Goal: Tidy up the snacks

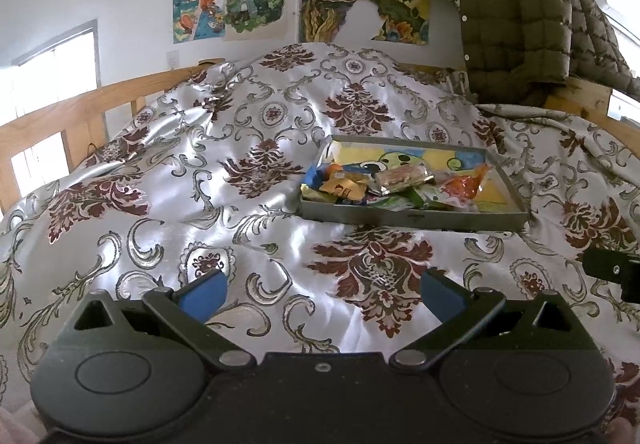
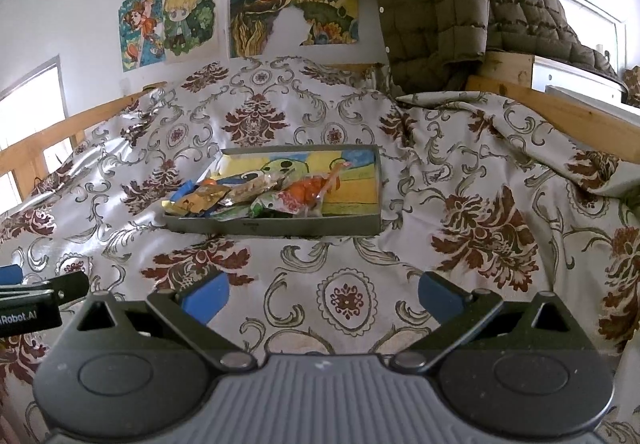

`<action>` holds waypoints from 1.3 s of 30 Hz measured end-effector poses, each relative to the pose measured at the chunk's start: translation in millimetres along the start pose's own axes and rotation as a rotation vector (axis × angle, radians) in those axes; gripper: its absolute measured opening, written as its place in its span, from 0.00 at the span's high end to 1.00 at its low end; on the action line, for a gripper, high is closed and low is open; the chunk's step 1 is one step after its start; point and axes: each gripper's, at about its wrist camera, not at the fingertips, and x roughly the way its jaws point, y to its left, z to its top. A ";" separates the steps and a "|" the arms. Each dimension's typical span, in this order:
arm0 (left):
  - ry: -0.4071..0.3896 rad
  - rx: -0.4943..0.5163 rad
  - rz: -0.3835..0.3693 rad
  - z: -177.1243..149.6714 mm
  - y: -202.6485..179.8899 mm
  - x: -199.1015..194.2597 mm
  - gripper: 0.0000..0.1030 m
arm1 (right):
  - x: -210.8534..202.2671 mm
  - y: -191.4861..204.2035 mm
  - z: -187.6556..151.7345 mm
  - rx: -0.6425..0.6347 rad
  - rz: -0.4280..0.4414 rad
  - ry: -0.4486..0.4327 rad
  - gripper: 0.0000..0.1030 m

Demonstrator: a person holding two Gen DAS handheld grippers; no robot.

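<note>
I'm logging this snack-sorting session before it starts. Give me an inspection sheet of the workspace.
Surface: rumpled patterned bedspread over a wooden-framed bed.
Job's things: shallow grey tray on the bedspread; snack packets piled in its left part, right part bare.
Clutter: nothing seen loose on the bedspread.
Grippers: left gripper and right gripper both open, empty, short of the tray.
Cables: nothing seen.
Surroundings: drawings on the wall, quilted olive jacket draped at the right, window at the left.
</note>
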 end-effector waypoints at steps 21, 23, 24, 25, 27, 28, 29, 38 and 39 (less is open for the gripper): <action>0.004 -0.001 0.006 0.1 0.9 0.5 0.01 | 1.4 0.6 -3.2 0.001 0.001 0.007 0.00; 0.004 -0.001 0.005 0.6 0.3 0.8 0.01 | 1.4 0.7 -3.4 0.001 0.002 0.008 0.00; 0.004 -0.002 0.006 0.6 0.7 0.6 0.01 | 1.7 1.0 -4.0 0.000 0.001 0.008 0.00; 0.004 -0.003 0.006 0.4 0.7 0.8 0.01 | 1.7 1.0 -3.9 0.000 0.002 0.008 0.00; 0.005 -0.003 0.007 0.5 0.8 0.6 0.01 | 1.8 1.0 -3.8 0.001 0.001 0.009 0.00; 0.005 -0.004 0.007 -0.4 1.4 0.7 0.01 | 1.7 1.0 -3.7 0.001 0.001 0.009 0.00; 0.005 -0.005 0.007 -1.0 2.3 0.9 0.01 | 1.5 1.1 -4.0 0.001 0.001 0.009 0.00; 0.005 -0.003 0.006 -1.0 2.9 0.7 0.01 | 2.0 0.5 -4.6 0.004 0.001 0.011 0.00; 0.006 -0.003 0.007 -1.0 3.0 0.7 0.01 | 1.9 0.5 -4.4 0.004 0.001 0.011 0.00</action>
